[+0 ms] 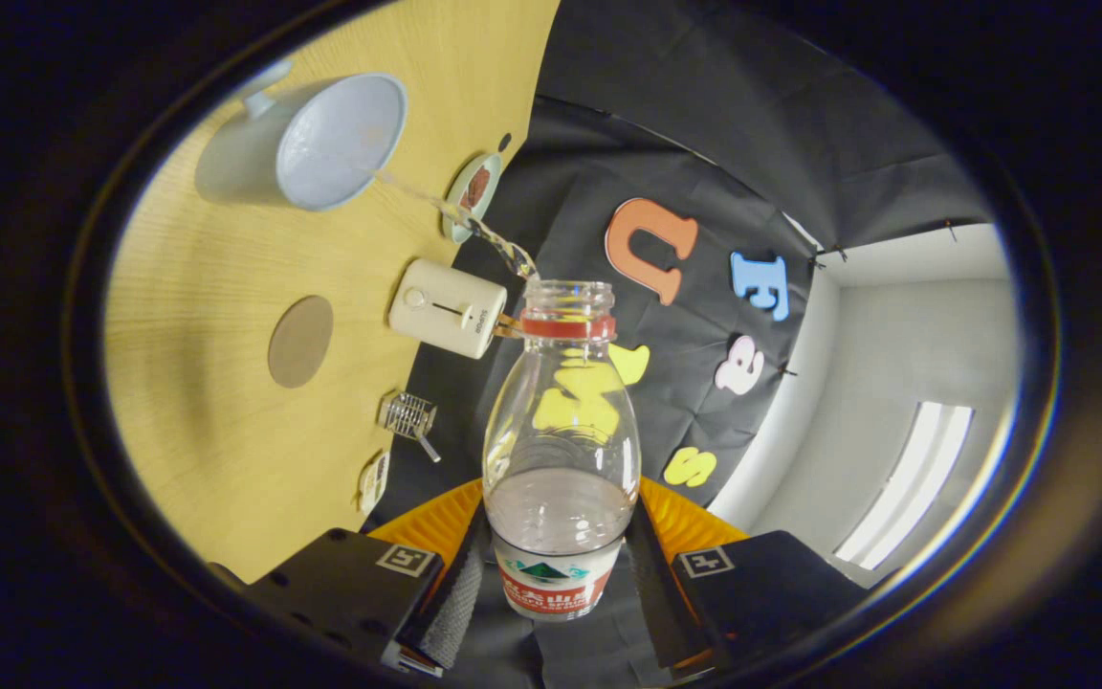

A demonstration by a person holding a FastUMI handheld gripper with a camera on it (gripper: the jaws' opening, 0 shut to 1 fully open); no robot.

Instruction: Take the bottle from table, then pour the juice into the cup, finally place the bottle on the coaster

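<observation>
The tool clamps the bottle at its labelled base, neck aimed ahead and tilted toward the cup; a thin stream arcs into it. On the bench, a coaster, white box and small dish lie around.

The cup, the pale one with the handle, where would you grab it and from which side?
Grip the cup by its handle, coming from the side away from the bottle. It sticks out clear there, and the gripper is shut on the bottle, pouring.

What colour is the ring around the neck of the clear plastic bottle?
Red. The ring sits below the clear plastic bottle's open mouth, in the gripper view.
</observation>
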